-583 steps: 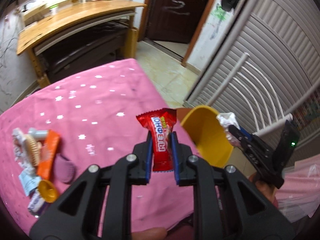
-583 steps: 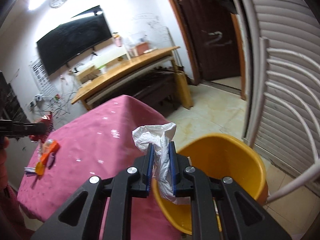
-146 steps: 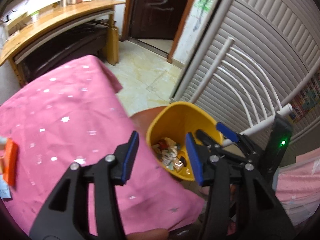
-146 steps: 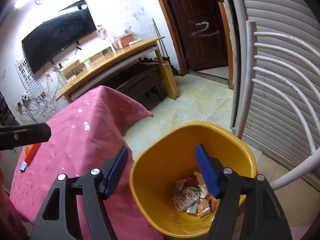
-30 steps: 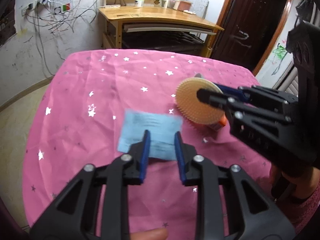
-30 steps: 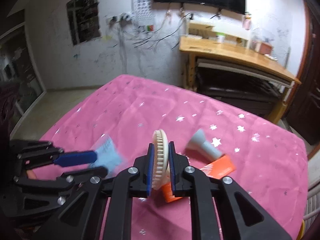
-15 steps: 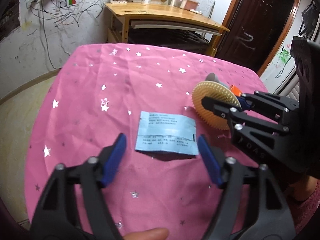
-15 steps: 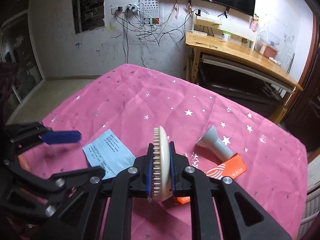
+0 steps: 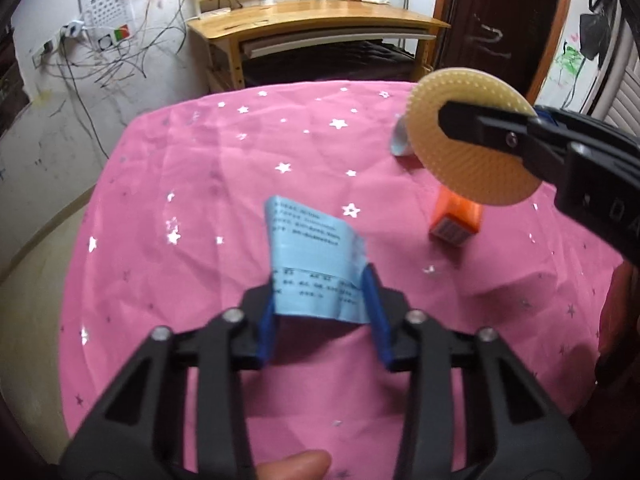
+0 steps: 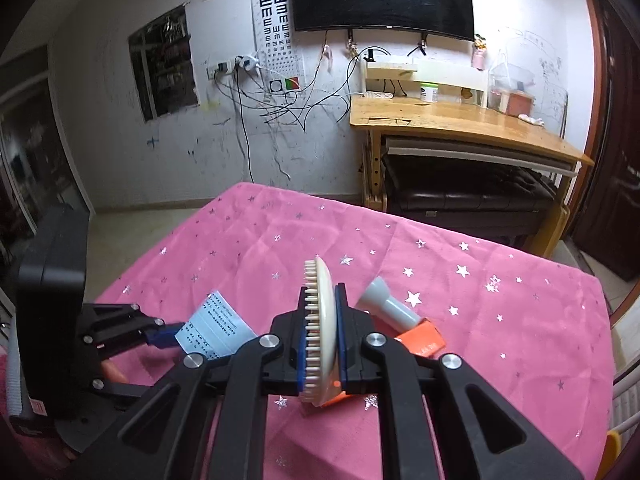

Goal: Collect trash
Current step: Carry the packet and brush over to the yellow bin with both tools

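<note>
A light blue printed paper slip (image 9: 312,248) stands bowed up off the pink starred tablecloth (image 9: 200,184), its lower edges pinched between the blue pads of my left gripper (image 9: 320,304), whose jaws are closing on it. My right gripper (image 10: 320,300) is shut on a round beige bristled brush (image 10: 318,280), held on edge above the cloth. In the left wrist view that brush (image 9: 468,168) hangs at the right. Beneath it lie an orange box (image 9: 456,220) and a grey funnel-shaped piece (image 9: 400,144). From the right wrist, the slip (image 10: 216,328) and left gripper (image 10: 168,336) show at lower left.
A wooden desk (image 10: 460,120) stands beyond the table's far edge, with a dark door to its right. A yellow bin's rim (image 10: 610,452) peeks in at the bottom right, off the table's right side. A fingertip (image 9: 296,464) shows below the left gripper.
The left jaws, spread wide over the flat slip half a second ago, have come in on it and bowed it upward. The right gripper has risen slightly with the brush.
</note>
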`<action>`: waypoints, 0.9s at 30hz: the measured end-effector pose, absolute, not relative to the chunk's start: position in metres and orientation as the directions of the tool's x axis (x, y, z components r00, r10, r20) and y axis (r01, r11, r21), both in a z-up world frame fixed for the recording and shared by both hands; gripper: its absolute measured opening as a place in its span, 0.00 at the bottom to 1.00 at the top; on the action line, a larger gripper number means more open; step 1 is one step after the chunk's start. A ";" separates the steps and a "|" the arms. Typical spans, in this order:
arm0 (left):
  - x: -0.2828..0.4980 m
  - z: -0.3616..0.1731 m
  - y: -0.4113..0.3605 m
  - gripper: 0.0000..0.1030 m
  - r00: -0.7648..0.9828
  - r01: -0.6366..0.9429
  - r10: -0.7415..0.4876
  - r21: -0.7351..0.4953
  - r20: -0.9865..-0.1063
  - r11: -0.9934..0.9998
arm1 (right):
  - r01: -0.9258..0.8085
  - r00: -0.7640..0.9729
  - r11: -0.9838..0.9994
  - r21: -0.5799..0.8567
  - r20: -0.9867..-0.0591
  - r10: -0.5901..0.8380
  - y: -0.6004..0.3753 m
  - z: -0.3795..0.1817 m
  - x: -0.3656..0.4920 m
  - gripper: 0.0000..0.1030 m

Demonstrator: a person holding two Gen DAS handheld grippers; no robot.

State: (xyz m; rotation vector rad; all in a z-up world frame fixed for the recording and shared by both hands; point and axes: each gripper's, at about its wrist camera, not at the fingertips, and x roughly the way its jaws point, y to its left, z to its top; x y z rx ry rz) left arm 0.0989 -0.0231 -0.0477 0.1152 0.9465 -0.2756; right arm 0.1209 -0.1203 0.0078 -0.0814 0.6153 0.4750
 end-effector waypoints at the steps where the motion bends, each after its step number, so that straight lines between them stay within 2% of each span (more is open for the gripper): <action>1: 0.098 -0.047 -0.024 0.20 0.549 0.290 -0.196 -0.034 -0.813 0.956 | -0.452 0.711 0.889 0.078 -0.570 0.411 -0.124 0.008 0.121 0.05; 2: 0.098 -0.047 -0.023 0.14 0.538 0.297 -0.224 -0.065 -0.812 0.953 | -0.450 0.711 0.889 0.085 -0.568 0.414 -0.126 0.007 0.119 0.05; 10: 0.099 -0.036 -0.020 0.11 0.535 0.253 -0.261 -0.142 -0.804 0.957 | -0.408 0.742 0.905 0.121 -0.534 0.406 -0.156 0.010 0.109 0.05; 20: 0.082 0.000 -0.052 0.11 0.596 0.299 -0.282 -0.118 -0.752 0.947 | -0.332 0.797 0.928 0.170 -0.476 0.372 -0.218 0.017 0.081 0.05; 27: 0.072 0.013 -0.107 0.11 0.587 0.406 -0.322 -0.074 -0.742 0.911 | -0.229 0.837 0.947 0.225 -0.452 0.309 -0.282 0.011 0.061 0.05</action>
